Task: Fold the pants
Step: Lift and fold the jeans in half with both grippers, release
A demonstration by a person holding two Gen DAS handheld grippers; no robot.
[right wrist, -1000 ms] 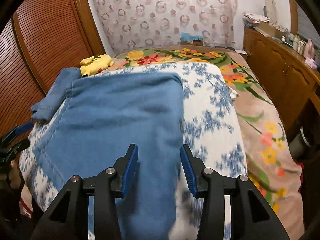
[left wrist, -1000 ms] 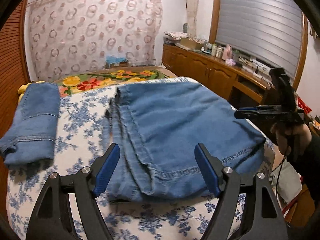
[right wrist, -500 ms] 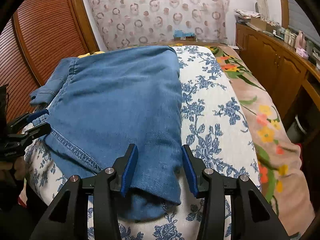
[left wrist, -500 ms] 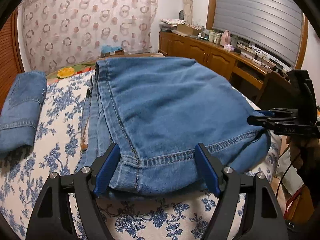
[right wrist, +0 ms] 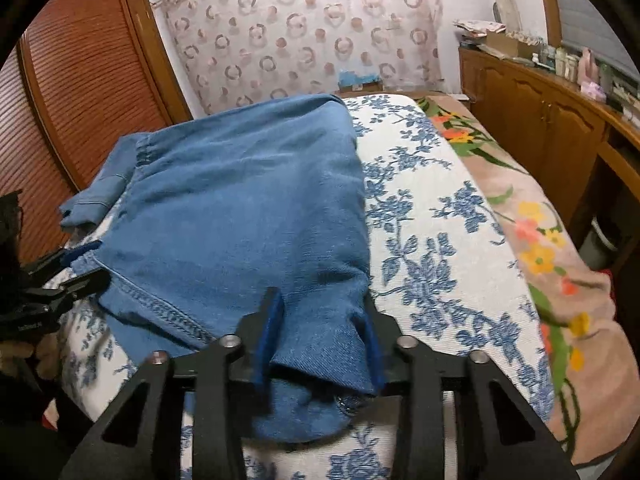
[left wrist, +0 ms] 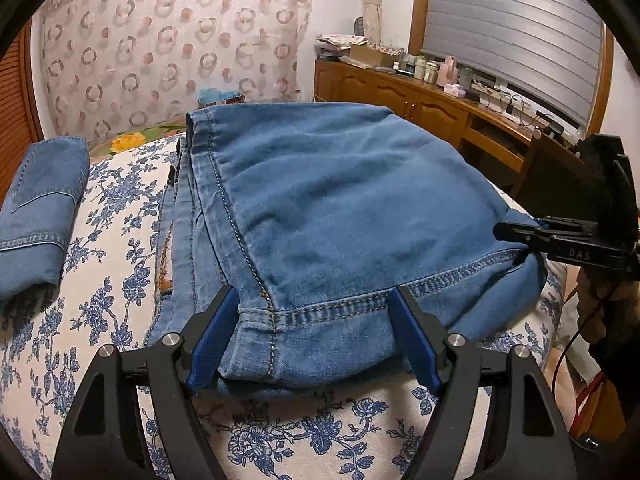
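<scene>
Folded blue pants (left wrist: 344, 208) lie on the bed's floral sheet (left wrist: 100, 280). My left gripper (left wrist: 314, 300) stands open at their near hem, its blue pads (left wrist: 212, 340) either side of the stitched corner without squeezing it. In the right wrist view the pants (right wrist: 240, 208) reach to my right gripper (right wrist: 318, 308), whose jaws are closing with the other near corner bunched between the pads. That right gripper (left wrist: 516, 236) shows at the pants' right edge in the left view, held by a hand (left wrist: 608, 304). The left gripper (right wrist: 80, 264) shows at the far left.
A second folded denim piece (left wrist: 40, 216) lies on the sheet to the left. A wooden cabinet (left wrist: 420, 100) with bottles runs along the right wall. A slatted wardrobe (right wrist: 80, 92) stands on the left, and a flowered blanket (right wrist: 540, 240) covers the bed's right side.
Both grippers came down and in toward the pants' near edge. The hem now sits between the left pads. The right jaws narrowed around the corner of the denim.
</scene>
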